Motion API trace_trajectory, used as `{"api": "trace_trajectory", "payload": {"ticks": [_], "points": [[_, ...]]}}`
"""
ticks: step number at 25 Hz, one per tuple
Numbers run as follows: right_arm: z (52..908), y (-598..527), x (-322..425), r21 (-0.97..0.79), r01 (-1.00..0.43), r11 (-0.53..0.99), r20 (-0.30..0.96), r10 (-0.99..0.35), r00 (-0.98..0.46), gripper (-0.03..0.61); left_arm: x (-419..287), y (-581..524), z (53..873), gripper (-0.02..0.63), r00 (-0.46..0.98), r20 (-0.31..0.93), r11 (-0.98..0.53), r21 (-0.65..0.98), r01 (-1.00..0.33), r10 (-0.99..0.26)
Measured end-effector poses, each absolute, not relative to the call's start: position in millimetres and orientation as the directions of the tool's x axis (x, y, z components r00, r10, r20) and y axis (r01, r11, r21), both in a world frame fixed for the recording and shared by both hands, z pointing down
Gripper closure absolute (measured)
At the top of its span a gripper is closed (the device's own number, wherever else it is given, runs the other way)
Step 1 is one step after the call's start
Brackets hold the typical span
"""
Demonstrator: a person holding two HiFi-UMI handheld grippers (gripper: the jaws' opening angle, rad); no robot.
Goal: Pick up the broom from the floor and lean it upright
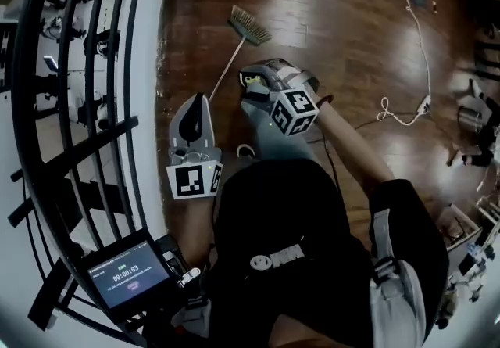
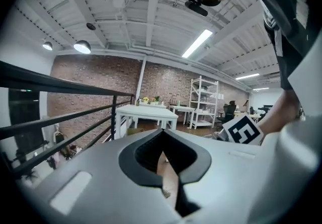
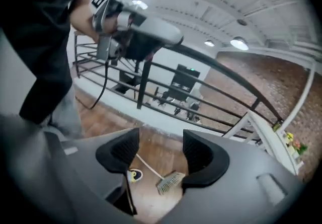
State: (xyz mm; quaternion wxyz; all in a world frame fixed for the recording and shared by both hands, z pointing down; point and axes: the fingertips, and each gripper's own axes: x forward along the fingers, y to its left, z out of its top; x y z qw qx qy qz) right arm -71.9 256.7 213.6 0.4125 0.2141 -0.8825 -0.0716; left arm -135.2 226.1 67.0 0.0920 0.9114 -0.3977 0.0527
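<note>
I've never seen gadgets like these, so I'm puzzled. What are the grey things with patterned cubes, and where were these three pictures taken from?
A person holds a grabbing tool in each hand. The cubes are just parts of those tools. One picture comes from a camera on the person's head, looking down. The other two come from cameras riding on the tools. The left claw is shut, with nothing in it. The right claw is open and empty. On the wooden floor lies a broom, beside a black railing. It has not been picked up yet.
</note>
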Motion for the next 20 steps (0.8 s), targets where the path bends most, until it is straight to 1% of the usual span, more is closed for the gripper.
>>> {"api": "trace_trajectory", "payload": {"ticks": [2, 4, 6, 9, 12, 15, 20], "points": [[252, 239, -72, 0.293, -0.199, 0.935, 0.764, -0.354, -0.540, 0.304, -144, 204, 76, 0.602, 0.641, 0.195, -0.634, 0.103, -0.766, -0.743], [300, 206, -78, 0.235, -0.114, 0.965, 0.794, -0.258, -0.551, 0.304, -153, 161, 97, 0.603, 0.596, 0.238, -0.597, 0.077, -0.798, -0.767], [359, 164, -83, 0.169, -0.033, 0.985, 0.813, -0.159, -0.560, 0.304, -154, 108, 135, 0.603, 0.553, 0.297, -0.568, 0.043, -0.822, -0.778], [456, 126, -92, 0.072, 0.084, 0.994, 0.858, -0.019, -0.513, 0.304, -153, 51, 198, 0.603, 0.512, 0.353, -0.540, 0.022, -0.841, -0.783], [549, 118, -105, -0.025, 0.145, 0.989, 0.888, 0.089, -0.452, 0.304, -166, 32, 274, 0.603, 0.484, 0.410, -0.495, 0.087, -0.864, -0.773], [642, 116, -109, -0.083, 0.166, 0.983, 0.908, 0.143, -0.394, 0.304, -180, 24, 357, 0.603, 0.458, 0.455, -0.449, 0.136, -0.883, -0.764], [794, 137, -101, -0.149, 0.235, 0.960, 0.942, 0.210, -0.262, 0.304, -206, 32, 484, 0.603, 0.422, 0.503, -0.403, 0.152, -0.903, -0.754]]}}
